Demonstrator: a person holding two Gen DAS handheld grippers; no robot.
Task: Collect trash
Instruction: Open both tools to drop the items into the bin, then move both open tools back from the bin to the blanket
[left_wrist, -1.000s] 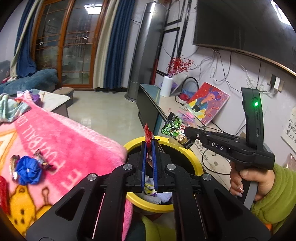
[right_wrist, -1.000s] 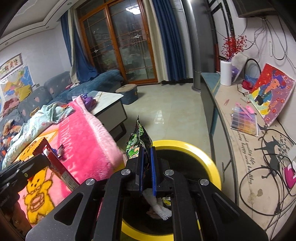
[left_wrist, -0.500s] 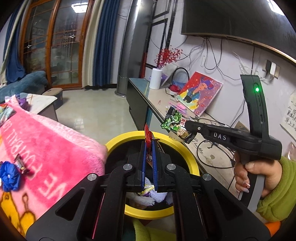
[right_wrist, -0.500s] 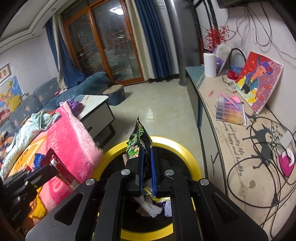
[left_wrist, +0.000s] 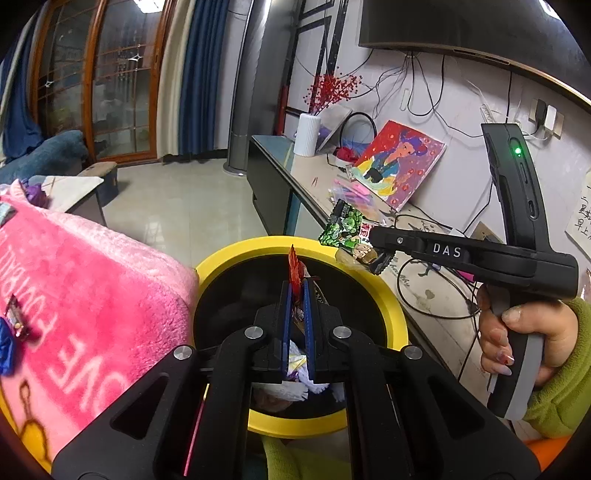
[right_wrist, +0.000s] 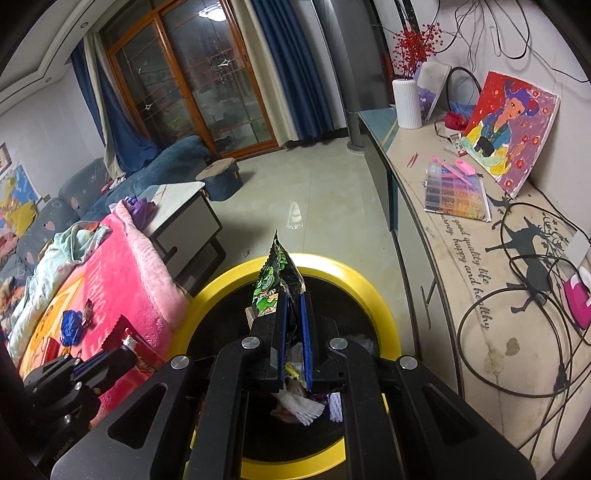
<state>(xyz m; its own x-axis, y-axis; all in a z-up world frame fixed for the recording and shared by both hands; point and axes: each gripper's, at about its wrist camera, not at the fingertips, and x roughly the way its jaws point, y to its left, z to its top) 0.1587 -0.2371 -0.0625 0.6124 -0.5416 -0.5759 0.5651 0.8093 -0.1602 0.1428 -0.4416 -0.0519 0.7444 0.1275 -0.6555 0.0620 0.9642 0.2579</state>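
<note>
A black bin with a yellow rim (left_wrist: 391, 299) (right_wrist: 384, 295) stands below both grippers, with crumpled white paper and wrappers inside. My left gripper (left_wrist: 296, 291) is shut on a red snack wrapper (left_wrist: 295, 267) and holds it over the bin's opening. My right gripper (right_wrist: 290, 302) is shut on a green snack wrapper (right_wrist: 275, 280), also over the bin. In the left wrist view the right gripper (left_wrist: 376, 254) hangs over the bin's far right rim with the green wrapper (left_wrist: 341, 229). The left gripper shows in the right wrist view (right_wrist: 110, 360) with the red wrapper (right_wrist: 127, 338).
A pink blanket (left_wrist: 85, 288) (right_wrist: 122, 266) lies left of the bin, with a blue crumpled wrapper (right_wrist: 71, 325) and small candy wrappers (left_wrist: 16, 321) on it. A long TV cabinet (right_wrist: 461, 258) with cables, a painting (right_wrist: 509, 129) and a white vase (right_wrist: 406, 98) runs along the right.
Both grippers have moved further over the bin, still holding their wrappers. The bin now sits more centred under them and less of the blanket shows in the left wrist view.
</note>
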